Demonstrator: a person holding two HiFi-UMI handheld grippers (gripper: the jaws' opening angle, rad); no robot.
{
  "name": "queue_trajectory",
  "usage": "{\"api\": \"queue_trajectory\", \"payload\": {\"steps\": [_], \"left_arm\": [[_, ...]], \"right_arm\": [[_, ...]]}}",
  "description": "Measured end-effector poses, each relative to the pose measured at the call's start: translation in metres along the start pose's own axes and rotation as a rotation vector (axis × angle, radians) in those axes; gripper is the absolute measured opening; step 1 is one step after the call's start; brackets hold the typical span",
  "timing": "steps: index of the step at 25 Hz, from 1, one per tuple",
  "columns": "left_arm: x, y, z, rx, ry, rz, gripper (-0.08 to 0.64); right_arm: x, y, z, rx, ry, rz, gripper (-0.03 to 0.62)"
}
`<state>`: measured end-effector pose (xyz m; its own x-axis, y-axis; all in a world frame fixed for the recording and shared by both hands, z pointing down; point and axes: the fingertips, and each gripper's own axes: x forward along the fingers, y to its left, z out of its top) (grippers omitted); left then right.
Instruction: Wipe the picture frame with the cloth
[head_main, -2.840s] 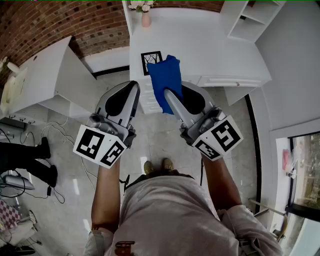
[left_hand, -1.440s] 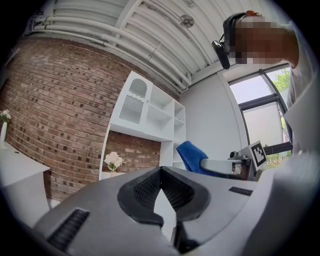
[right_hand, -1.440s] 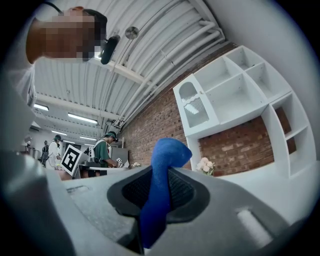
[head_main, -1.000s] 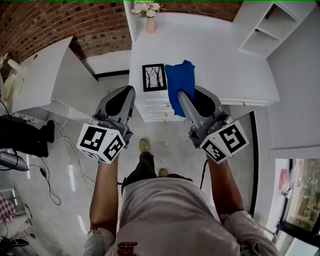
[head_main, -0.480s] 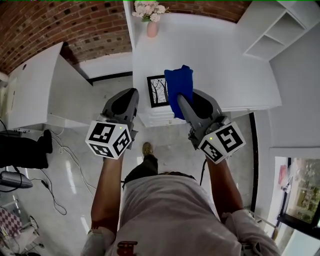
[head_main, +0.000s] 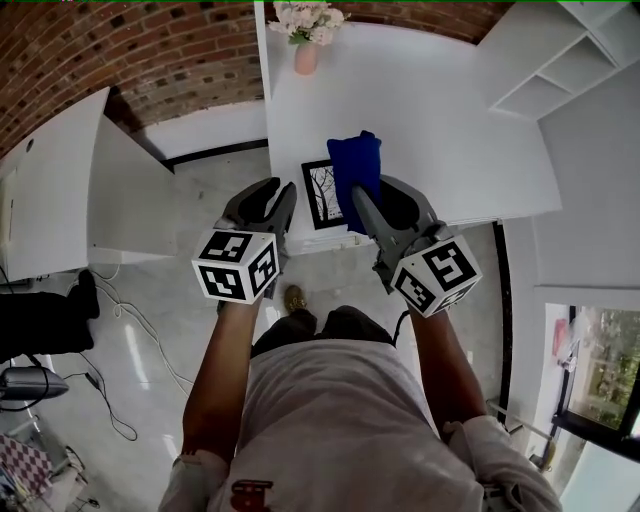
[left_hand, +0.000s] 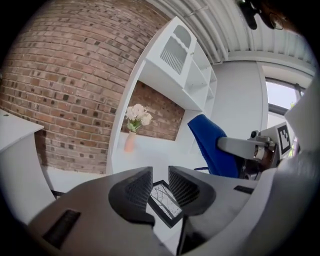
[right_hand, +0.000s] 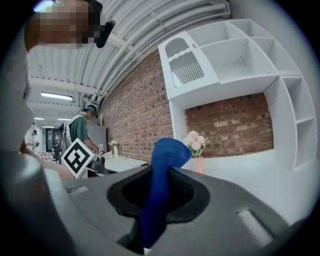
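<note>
Right gripper (head_main: 372, 196) pinches the cloth (head_main: 356, 162), upper centre. Left gripper (head_main: 276, 198) jaws are opening; the frame (head_main: 321, 194) lies beyond their gap.

A lab or studio dressed as a home room: a brick wall (head_main: 120, 60), a white desk (head_main: 430, 110), a shelf unit (head_main: 560, 60) and a vase of flowers (head_main: 306, 48). Overhead run bare pipes (right_hand: 150, 35) and 1 strip light (right_hand: 55, 95), and 1 person (right_hand: 80, 127) works at a 2nd bench.

Centre: picture frame (head_main: 320, 196), right edge hidden behind cloth (head_main: 356, 166) | Top edge: flowers (head_main: 305, 15) partly cropped
</note>
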<state>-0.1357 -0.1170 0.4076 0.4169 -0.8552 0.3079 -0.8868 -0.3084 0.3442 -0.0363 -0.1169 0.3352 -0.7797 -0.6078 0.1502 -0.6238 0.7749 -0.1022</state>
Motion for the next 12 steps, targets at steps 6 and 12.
{"api": "queue_trajectory", "payload": {"steps": [6,12], "left_arm": [[0.026,0.014,-0.022,-0.061,0.117,0.022,0.134],[0.053,0.022,-0.046,-0.115,0.236,0.061,0.179]], "right_arm": [[0.025,-0.018,-0.023,0.009,0.086,-0.031,0.072],[0.046,-0.035,-0.058,0.021,0.199,-0.032,0.072]]}}
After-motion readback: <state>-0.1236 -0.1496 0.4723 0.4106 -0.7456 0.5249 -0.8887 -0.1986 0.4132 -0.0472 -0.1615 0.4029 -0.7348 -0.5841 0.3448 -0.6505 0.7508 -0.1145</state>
